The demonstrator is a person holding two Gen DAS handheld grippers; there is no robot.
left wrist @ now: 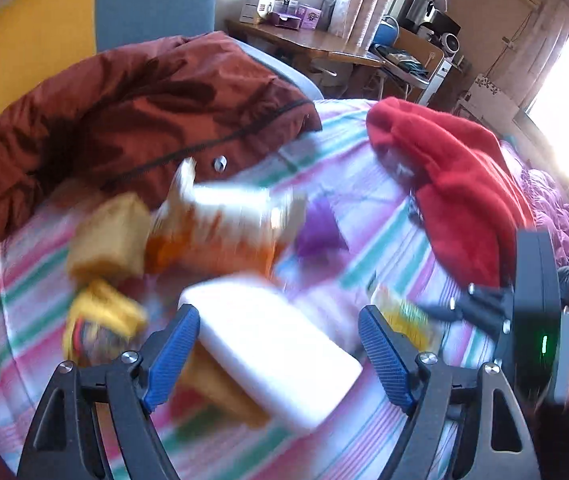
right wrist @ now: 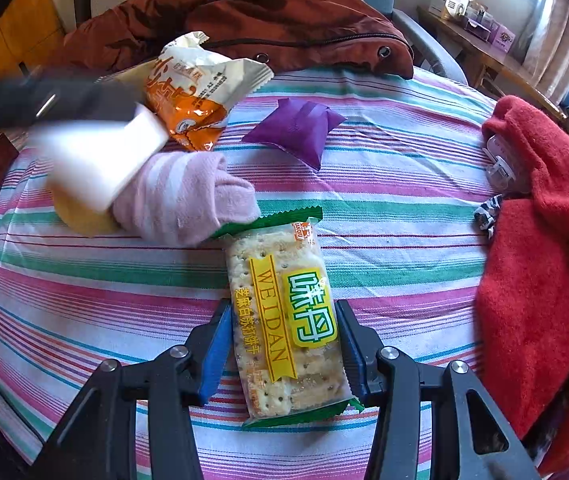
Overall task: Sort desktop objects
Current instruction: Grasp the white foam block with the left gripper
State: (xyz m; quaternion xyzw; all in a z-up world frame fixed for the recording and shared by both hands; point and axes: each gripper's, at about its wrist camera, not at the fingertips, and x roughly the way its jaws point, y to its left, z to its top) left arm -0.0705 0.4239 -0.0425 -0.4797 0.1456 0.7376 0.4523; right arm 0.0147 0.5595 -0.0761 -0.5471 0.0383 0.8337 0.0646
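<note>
While the right gripper (right wrist: 284, 344) clamps the cracker packet (right wrist: 284, 320) across its middle at six o'clock on the striped cloth (right wrist: 404, 240), the left gripper (left wrist: 278, 344) stands wide apart over a white box (left wrist: 272, 352). Crackers look light but brittle, wrapper slick; a gentle side grip suits.

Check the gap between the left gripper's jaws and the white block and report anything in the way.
Nothing visible blocks it: the left gripper stands wide open with the white block already lying between its jaws, though the picture is blurred.
</note>
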